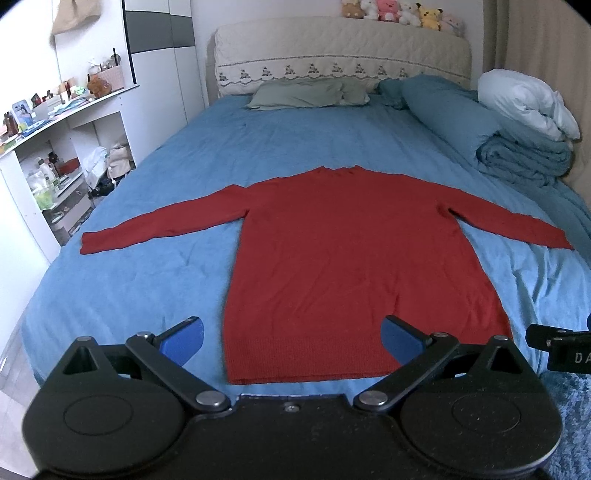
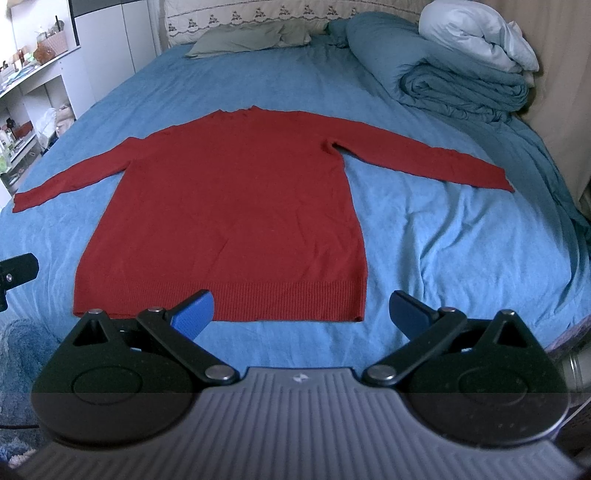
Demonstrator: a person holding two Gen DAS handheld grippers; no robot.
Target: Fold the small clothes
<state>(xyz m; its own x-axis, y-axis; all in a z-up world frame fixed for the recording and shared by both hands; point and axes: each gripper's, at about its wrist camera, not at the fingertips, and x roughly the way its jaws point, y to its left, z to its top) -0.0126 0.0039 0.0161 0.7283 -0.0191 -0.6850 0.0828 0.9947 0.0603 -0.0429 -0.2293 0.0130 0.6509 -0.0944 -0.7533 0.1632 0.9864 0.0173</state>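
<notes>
Red knit fabric is spread flat across the middle of the blue bed sheet (image 1: 147, 280): a long-sleeved sweater (image 1: 332, 251), laid with its collar toward the headboard (image 1: 343, 55) and its ribbed hem nearest the cameras. Both sleeves are stretched outward to either side, and the body is seen lying smooth with only faint creases.

The left gripper (image 1: 293, 338) is held just above the hem, its blue-padded fingers (image 1: 183, 338) spread wide apart with nothing between them. The right gripper (image 2: 301, 314) is likewise held with its fingers wide apart and empty, positioned over the hem's right corner; one pad overlaps the ribbing in view, the other is seen over bare sheet.

A folded teal duvet (image 2: 461, 88) is piled at the far right of the bed, topped by a white pillow (image 2: 480, 33). A cluttered white shelf unit (image 1: 55, 147) is seen beside the bed's left edge.
</notes>
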